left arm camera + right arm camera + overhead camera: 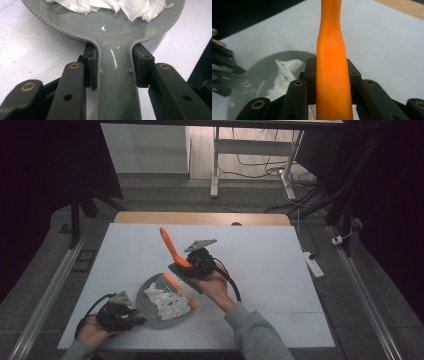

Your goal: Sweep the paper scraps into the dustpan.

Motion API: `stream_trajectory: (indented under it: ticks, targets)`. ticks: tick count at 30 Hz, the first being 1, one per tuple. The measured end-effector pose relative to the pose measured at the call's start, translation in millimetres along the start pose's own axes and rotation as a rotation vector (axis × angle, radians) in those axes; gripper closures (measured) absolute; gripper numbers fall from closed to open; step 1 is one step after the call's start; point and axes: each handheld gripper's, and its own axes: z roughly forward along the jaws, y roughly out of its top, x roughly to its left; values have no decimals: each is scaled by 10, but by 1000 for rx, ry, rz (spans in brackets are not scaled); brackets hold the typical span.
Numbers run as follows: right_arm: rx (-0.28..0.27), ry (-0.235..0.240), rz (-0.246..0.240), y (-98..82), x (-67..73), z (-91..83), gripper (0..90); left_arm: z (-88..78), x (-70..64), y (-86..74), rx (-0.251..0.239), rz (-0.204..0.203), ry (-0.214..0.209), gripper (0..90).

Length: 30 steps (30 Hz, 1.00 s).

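left gripper [113,67] clamps our dustpan [150,312] handle | right gripper [332,75] grips brush [176,260] | risk: brushing flicks tissue scraps [167,302] over rim

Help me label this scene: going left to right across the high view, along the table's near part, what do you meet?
Left gripper → grey plastic dustpan → crumpled white paper scraps → orange-handled brush → right gripper.

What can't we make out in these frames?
- Brush bristles: high view too small; in the right gripper view its orange handle covers them.
- Dustpan far rim: cut off by the top edge, left gripper view.
- Paper scraps: count too small to tell, high view.
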Motion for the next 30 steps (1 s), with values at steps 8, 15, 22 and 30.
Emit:
stream_trajectory:
  ticks: [8,15,22,30]
  targets:
    - [143,-63,11,-203,-147,355,704,6,-1,6,-1,-2,0,618]
    - [134,34,13,-156,129,510,705,10,0,11,-1,-4,-1,618]
    - [46,134,9,-1,372,358,704,11,-2,11,-4,-6,2,618]
    - [-43,78,31,43,163,23,704,13,3,10,-12,-10,4,618]
